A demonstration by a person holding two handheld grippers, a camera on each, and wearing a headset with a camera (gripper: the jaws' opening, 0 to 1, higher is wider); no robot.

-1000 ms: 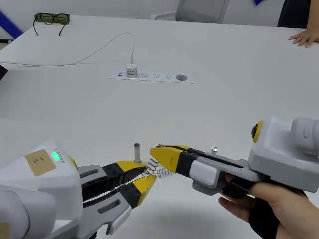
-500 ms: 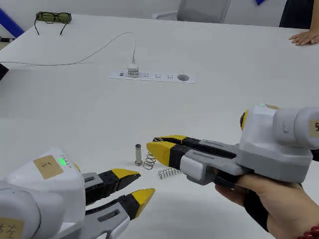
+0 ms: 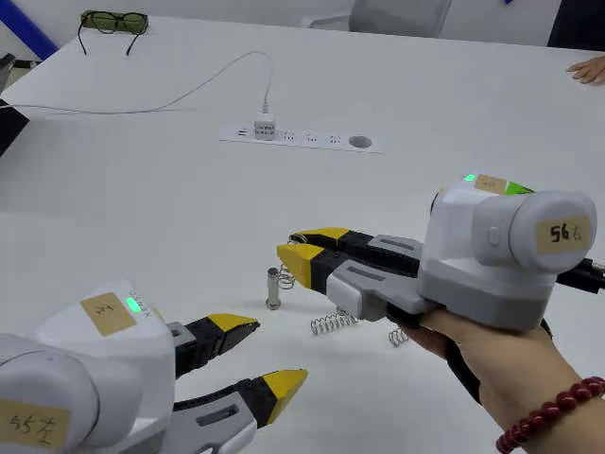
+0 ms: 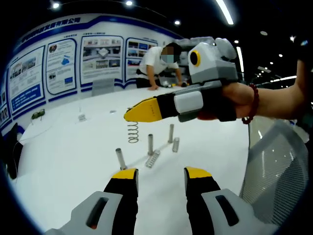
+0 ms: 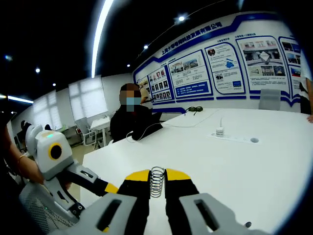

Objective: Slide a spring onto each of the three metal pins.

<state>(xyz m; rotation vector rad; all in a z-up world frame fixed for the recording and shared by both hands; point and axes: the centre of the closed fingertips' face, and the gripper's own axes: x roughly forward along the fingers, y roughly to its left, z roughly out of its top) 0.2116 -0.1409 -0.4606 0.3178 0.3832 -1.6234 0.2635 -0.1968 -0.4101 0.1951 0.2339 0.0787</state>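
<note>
Right gripper (image 3: 293, 248), hand-held: its yellow-tipped jaws are clenching one spring (image 5: 156, 183) by its upper coils. From the left gripper view this spring (image 4: 133, 132) is hanging straight down off the jaw tips, clear of the white table (image 3: 142, 208) and threaded onto nothing. Three metal pins are standing upright in a row on the table: near pin (image 4: 121, 157), middle pin (image 4: 150, 144) and far pin (image 4: 171, 133), all bare. The held spring is dangling just beside the middle pin. Left gripper (image 4: 160, 174): its jaws are standing apart, gripping nothing, and it is hovering low on the person's side of the pins. Second spring (image 3: 333, 323) is lying flat on the table near the pins. Power strip (image 3: 302, 138) and glasses (image 3: 113, 21) are lying well apart, toward the far edge.
</note>
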